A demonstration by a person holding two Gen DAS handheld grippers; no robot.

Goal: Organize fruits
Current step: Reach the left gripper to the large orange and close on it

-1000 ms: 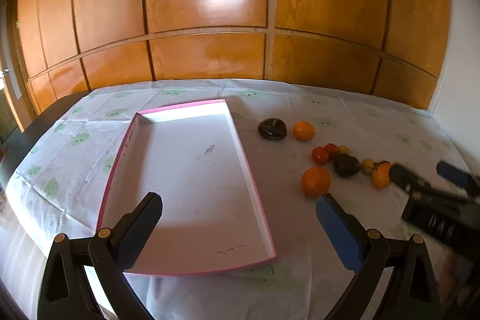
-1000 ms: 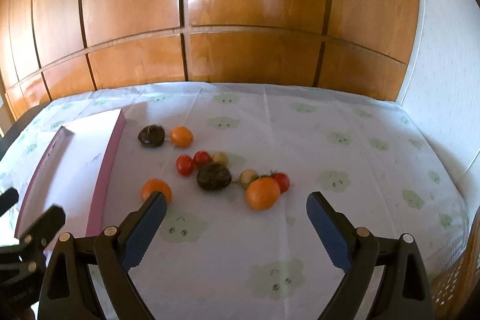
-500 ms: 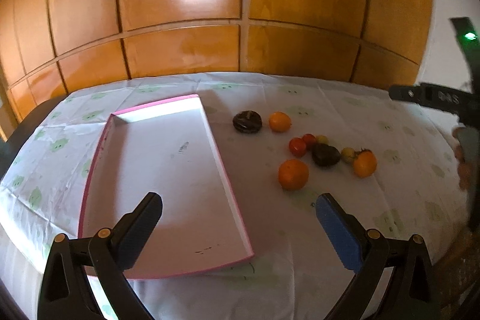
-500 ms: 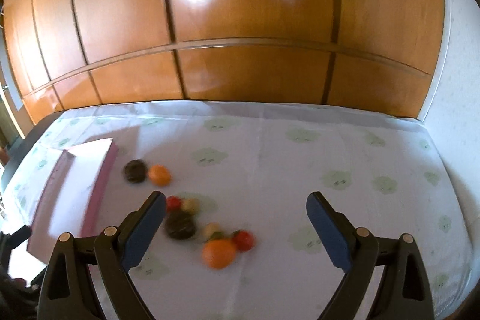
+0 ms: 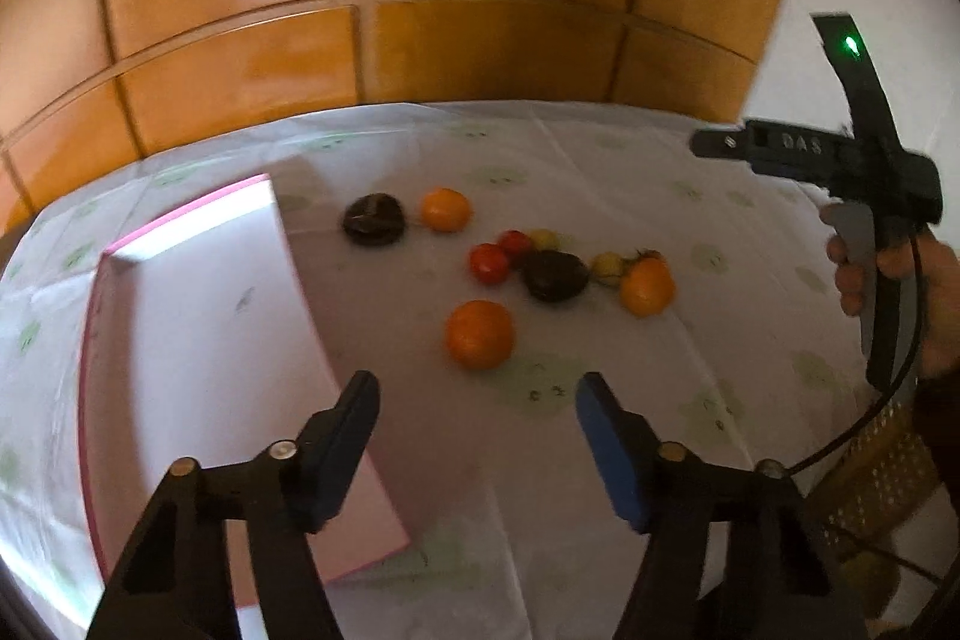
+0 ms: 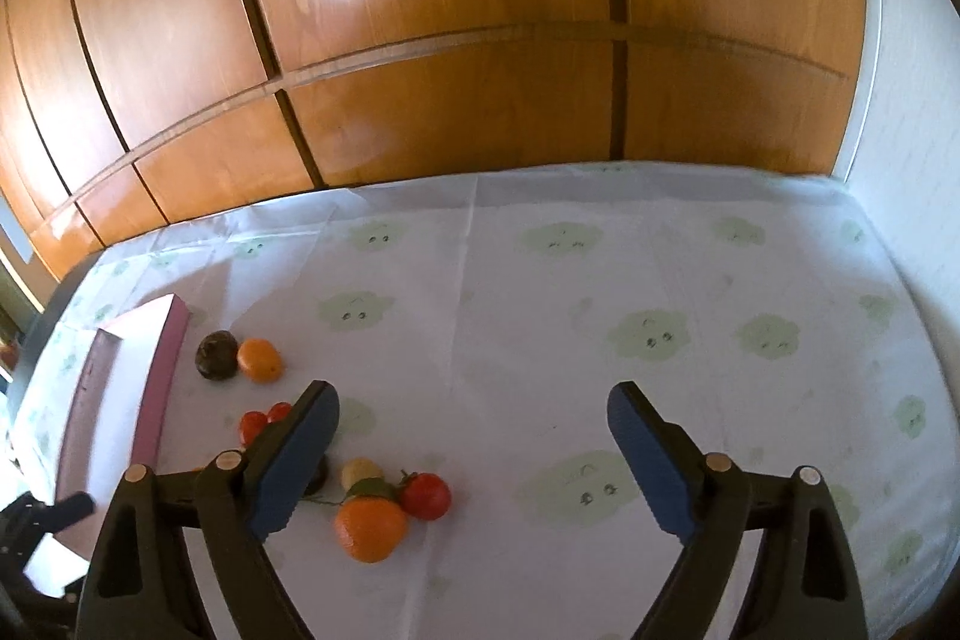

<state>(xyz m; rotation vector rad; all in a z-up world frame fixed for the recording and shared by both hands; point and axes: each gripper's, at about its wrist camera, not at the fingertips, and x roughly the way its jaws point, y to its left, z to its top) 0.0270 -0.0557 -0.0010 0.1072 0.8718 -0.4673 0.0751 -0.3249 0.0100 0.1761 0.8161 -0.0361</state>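
A pink-rimmed white tray lies on the left of the table; it also shows in the right wrist view. Fruits lie loose to its right: a near orange, two red tomatoes, a dark avocado, another orange, a far orange and a dark fruit. My left gripper is open and empty, just short of the near orange. My right gripper is open and empty, held above the table; an orange and tomato lie low left of it.
The table wears a white cloth with green cloud prints. A wooden panelled wall stands behind it and a white wall on the right. The right gripper's body and the hand holding it show at the right of the left wrist view.
My left gripper has moved right and forward, off the tray and towards the near orange. My right gripper has risen and turned right, so the fruits now sit at its lower left.
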